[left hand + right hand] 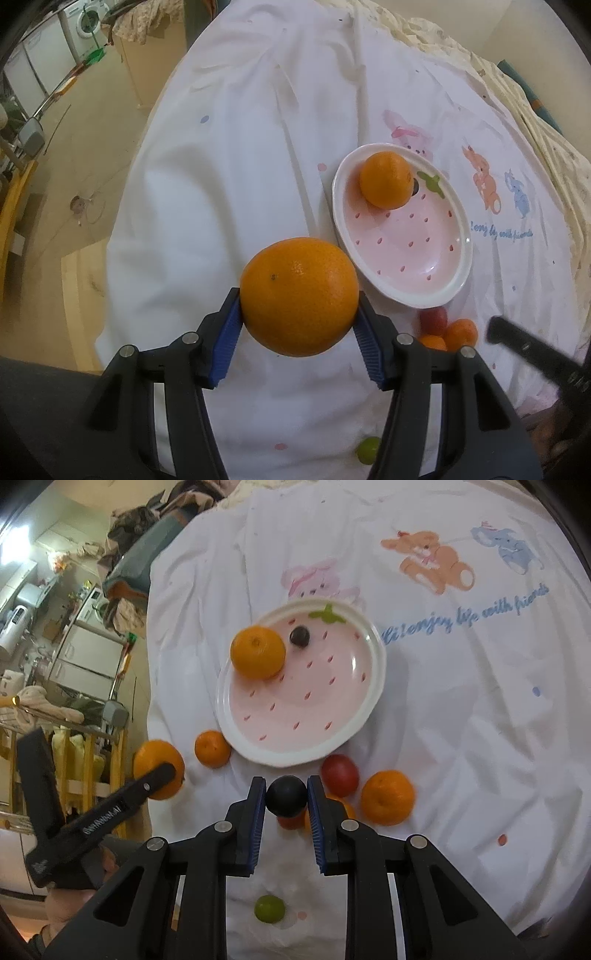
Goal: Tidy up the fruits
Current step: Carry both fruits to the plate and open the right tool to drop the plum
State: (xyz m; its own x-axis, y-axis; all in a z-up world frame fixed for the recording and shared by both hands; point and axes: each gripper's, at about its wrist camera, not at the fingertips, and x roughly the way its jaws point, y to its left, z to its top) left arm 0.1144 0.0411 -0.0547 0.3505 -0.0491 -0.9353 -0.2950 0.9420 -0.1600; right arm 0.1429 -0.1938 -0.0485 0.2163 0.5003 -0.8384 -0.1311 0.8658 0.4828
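The left gripper (pixel 299 321) is clenched on a big round orange with dimpled, glossy skin (pixel 299 295), its ribbed blue pads (pixel 229 332) pressing the fruit's two sides; the orange hangs above the white cotton sheet printed with cartoon animals (pixel 221 184), just off the near-left rim of the plate. That oval glazed ceramic plate, pink with red seed marks and a white rim (pixel 306 753), lies near the sheet's middle and carries a smaller orange (pixel 258 651) against its far-left rim and a dark round grape (pixel 299 636) just beside it.

On the cloth beside the plate's near-left rim lies a small mandarin (pixel 211 748). The right gripper (pixel 286 801) is clamped on a smooth, matte dark round fruit (pixel 286 794), pinched between its blue pads above the sheet just short of the plate's near rim. Below and right of it, on the cloth, cluster a glossy red plum-like fruit (pixel 340 774), a pebbled mandarin (pixel 388 796) and partly hidden orange pieces. A small green lime-like fruit (pixel 269 908) sits alone toward the near edge.
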